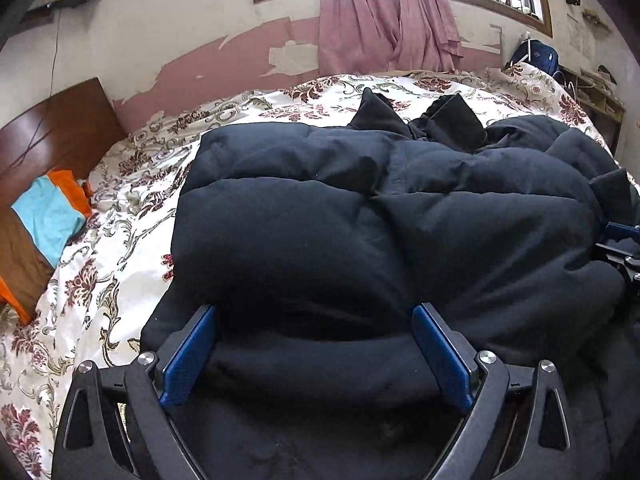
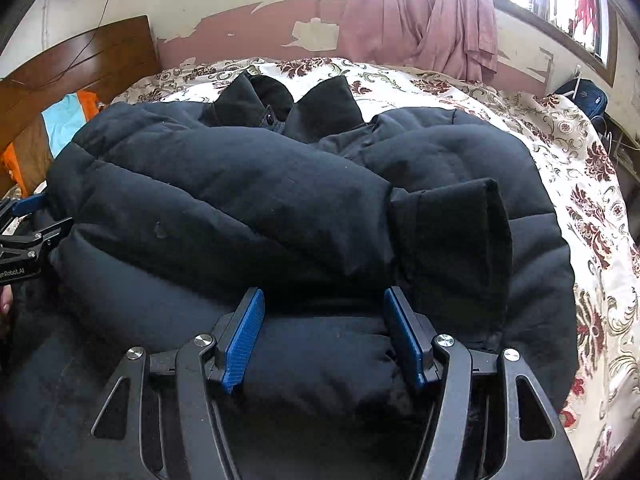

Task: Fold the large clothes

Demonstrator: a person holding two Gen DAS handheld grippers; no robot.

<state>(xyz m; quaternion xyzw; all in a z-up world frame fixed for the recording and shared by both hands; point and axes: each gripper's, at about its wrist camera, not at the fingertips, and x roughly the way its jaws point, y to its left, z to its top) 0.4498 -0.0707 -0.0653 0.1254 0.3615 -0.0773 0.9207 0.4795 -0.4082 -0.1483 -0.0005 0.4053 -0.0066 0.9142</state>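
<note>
Black jacket (image 1: 360, 216) lies bunched on floral bedspread (image 1: 132, 184), collar at far side, sleeve cuff (image 2: 452, 232) folded across near right. Left gripper (image 1: 314, 316) at near left edge, jaws wide, padded fold bulging between, pads not pressing. Right gripper (image 2: 324, 304) at near right, jaws part open over fabric, nothing clamped. Headboard (image 1: 52, 128) far left; pink curtain (image 1: 384, 16) on far wall.

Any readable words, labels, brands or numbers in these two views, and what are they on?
"nRobot.AI": white print on the black body of the left gripper, at the left edge of the right wrist view; its start is cut off.
Dark blue backpack: logo too small to read.
Nothing else readable.
</note>
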